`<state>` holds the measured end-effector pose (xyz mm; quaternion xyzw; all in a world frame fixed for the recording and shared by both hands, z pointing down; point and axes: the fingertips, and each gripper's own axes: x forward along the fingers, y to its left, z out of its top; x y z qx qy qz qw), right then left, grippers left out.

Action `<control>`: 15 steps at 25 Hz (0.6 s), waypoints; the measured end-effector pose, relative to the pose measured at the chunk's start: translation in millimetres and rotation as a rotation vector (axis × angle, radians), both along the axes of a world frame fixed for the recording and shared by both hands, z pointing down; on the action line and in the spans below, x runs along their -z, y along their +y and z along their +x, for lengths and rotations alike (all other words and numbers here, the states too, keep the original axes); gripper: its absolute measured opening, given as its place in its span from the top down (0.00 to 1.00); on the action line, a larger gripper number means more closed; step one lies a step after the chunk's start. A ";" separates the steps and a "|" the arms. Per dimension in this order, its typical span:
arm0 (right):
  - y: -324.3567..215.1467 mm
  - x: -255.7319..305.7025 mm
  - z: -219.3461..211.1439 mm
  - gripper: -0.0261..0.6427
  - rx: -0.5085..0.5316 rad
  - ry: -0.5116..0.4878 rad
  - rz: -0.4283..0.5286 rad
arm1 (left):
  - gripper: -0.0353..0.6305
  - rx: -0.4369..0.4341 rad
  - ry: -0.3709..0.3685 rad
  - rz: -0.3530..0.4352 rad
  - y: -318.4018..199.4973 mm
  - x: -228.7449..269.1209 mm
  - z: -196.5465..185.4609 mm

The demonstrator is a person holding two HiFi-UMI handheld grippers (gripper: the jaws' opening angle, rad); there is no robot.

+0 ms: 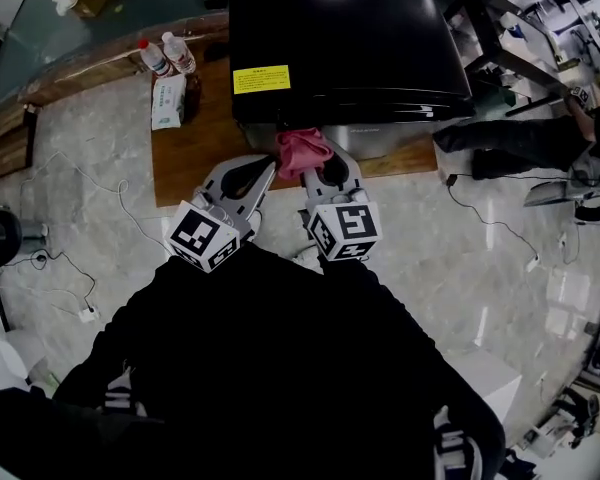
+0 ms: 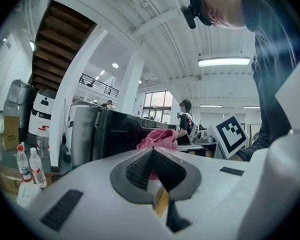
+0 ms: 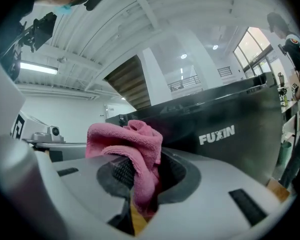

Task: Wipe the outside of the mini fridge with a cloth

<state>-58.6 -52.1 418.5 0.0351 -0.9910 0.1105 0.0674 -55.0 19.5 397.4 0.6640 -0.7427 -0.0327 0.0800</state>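
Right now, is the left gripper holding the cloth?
No: the left gripper is shut on nothing in its own view, while the right gripper pinches the pink cloth.

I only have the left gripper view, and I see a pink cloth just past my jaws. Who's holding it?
Observer: The right gripper. In its own view, its jaws are shut on the pink cloth.
Operator: What does the cloth face?
Observer: The mini fridge, a dark face with white FUXIN lettering. I can't tell whether they touch.
Operator: Anything on the fridge's top?
Observer: In the head view, a yellow label lies near the top's front edge.
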 end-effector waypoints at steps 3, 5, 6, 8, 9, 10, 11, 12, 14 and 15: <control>-25.4 -2.1 12.8 0.82 -0.026 0.000 0.005 | 0.94 -0.032 -0.009 0.009 -22.8 -0.5 15.7; -42.1 -4.5 20.6 0.82 -0.042 0.006 0.019 | 0.94 -0.048 -0.014 0.019 -38.1 -1.5 24.6; -50.4 -5.0 24.8 0.82 -0.050 0.009 0.029 | 0.94 -0.054 -0.018 0.023 -45.8 -1.7 28.6; -68.0 -4.4 34.5 0.82 -0.066 0.012 0.043 | 0.94 -0.057 -0.028 0.031 -61.6 -2.2 35.8; -76.8 -3.9 39.3 0.82 -0.071 0.011 0.047 | 0.94 -0.057 -0.028 0.034 -69.4 -2.7 39.0; -85.5 -3.5 43.9 0.82 -0.075 0.011 0.049 | 0.94 -0.056 -0.028 0.037 -76.7 -3.3 42.2; -93.8 -3.0 48.1 0.82 -0.077 0.010 0.051 | 0.94 -0.056 -0.028 0.039 -83.7 -3.9 45.8; -102.2 -2.3 52.1 0.81 -0.078 0.009 0.053 | 0.94 -0.056 -0.029 0.041 -90.3 -4.5 49.6; -120.1 -1.0 60.6 0.81 -0.083 0.007 0.056 | 0.94 -0.055 -0.032 0.042 -103.0 -5.7 57.8; -130.0 -0.9 65.4 0.81 -0.089 0.006 0.056 | 0.94 -0.054 -0.033 0.042 -109.2 -6.5 62.0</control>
